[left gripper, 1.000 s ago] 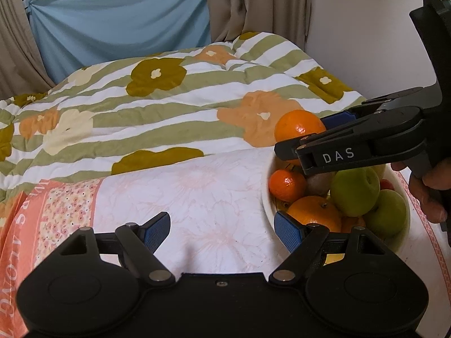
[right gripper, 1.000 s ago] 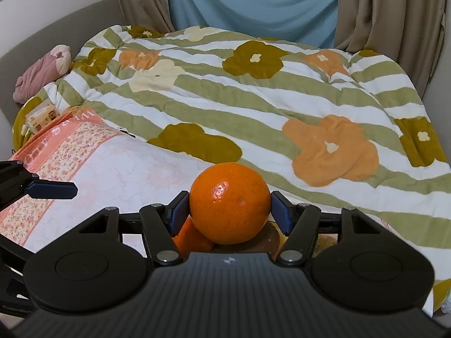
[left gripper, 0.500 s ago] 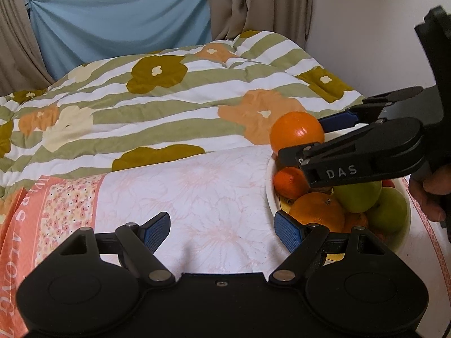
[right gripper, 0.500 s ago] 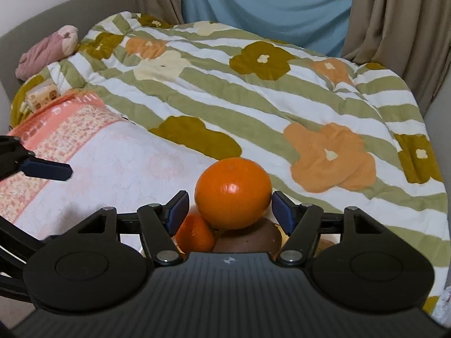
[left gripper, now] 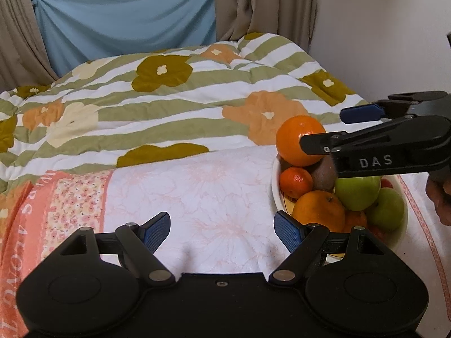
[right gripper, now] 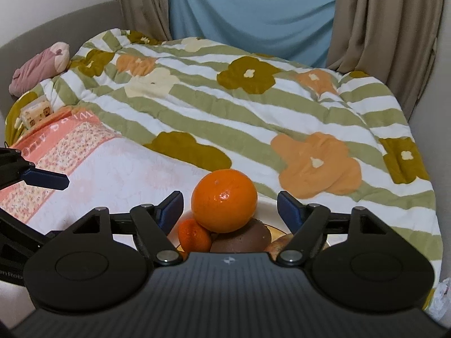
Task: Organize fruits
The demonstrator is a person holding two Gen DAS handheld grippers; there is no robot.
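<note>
The right tool (right gripper: 229,207) stood wide around the orange (right gripper: 224,200); perched atop the bowl (left gripper: 277,188), it could roll onto the bed; the left tool (left gripper: 222,228) was wide, empty.

Right gripper (right gripper: 229,207), lower centre: jaws spread, no contact made with large orange (right gripper: 224,200), which is perched atop small mandarin (right gripper: 194,235) and brown kiwi (right gripper: 242,239). Floral quilt (right gripper: 253,118) is spread behind; left gripper's blue fingertip (right gripper: 46,179) is seen at left edge.

Two wrist views, both low and facing far across my bed.
My left camera sits back, seeing the bowl (left gripper: 274,178) at right; my right camera hangs close over it. Both share the top orange (left gripper: 298,144) (right gripper: 224,200) and quilt (left gripper: 174,107) (right gripper: 253,118).
</note>
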